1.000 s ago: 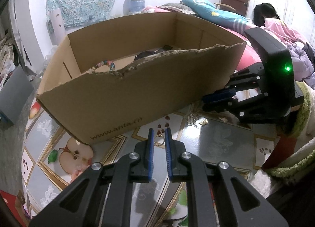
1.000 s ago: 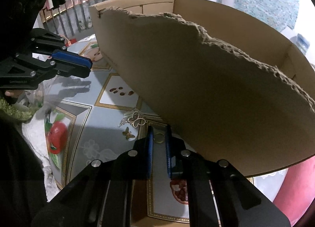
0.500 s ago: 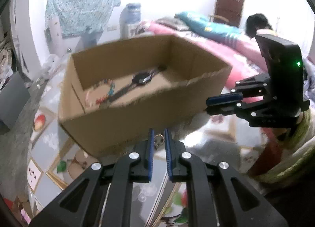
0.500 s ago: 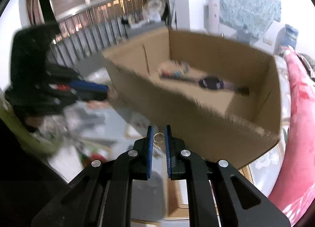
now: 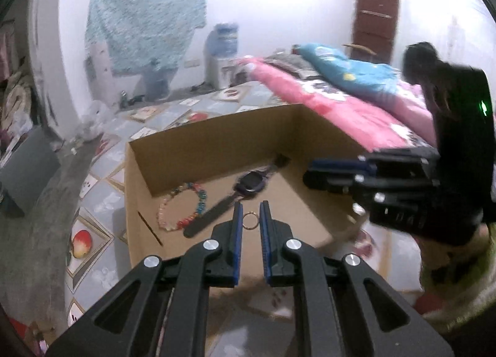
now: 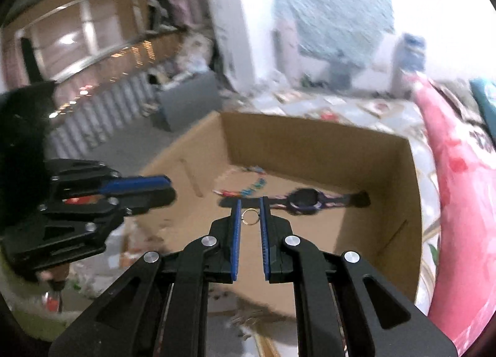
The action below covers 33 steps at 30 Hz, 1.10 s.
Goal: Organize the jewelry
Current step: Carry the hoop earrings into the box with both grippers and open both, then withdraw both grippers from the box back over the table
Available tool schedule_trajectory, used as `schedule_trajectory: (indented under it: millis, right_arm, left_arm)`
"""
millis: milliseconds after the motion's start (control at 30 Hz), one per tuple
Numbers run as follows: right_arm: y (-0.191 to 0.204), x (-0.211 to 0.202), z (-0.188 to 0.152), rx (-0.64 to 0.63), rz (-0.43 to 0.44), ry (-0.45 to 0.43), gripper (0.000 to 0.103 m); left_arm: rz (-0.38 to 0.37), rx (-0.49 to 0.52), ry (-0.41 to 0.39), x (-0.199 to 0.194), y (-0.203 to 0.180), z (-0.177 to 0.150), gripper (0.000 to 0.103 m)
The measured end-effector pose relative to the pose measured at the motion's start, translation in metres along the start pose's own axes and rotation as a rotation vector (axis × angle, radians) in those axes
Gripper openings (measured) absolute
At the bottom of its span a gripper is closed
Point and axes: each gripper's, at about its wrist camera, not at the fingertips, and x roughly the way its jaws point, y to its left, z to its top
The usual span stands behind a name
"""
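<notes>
Above the open box (image 5: 217,140), both claws hang over its floor, each clenched on a small ring. The left claw (image 5: 250,223) pinches its ring (image 5: 250,220) near the tips of the blue pads, and the right claw (image 6: 250,217) grips its own ring (image 6: 250,217) the same way. Down in the box lie a bead bracelet (image 5: 183,208) and a watch (image 5: 248,182), touching or nearly so; motion blur makes the gap hard to judge.

Each ring appears to be held only across its thin rim, so the main risk is a slip: a small twist of the wrist could roll the ring out of the pads before it is over the spot meant for it. A ring dropped from this height would likely bounce on the cardboard and roll under the watch strap or against the bracelet. The two claws also sit near each other over the box's right side, so a careless sideways move could knock one against the other and jar a ring loose.
</notes>
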Motion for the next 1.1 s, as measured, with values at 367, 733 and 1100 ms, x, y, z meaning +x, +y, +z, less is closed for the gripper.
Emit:
schedule_trajectory:
  millis: [367,733,1100]
  right_arm:
    - [-0.015,0.033,-0.003,0.074,-0.094,0.108,0.01]
    - [-0.023,0.03,0.0,0.103,-0.116,0.081,0.022]
    - [-0.026,0.007,-0.002,0.118,-0.089,0.015,0.046]
  left_arm:
    - [0.083,-0.068,0.124,0.064,0.024,0.006,0.011]
    - [0.146,-0.061,0.1,0.061,0.021,0.01,0.041]
    - [0.173,-0.075,0.078,0.041,0.018,0.005,0.053]
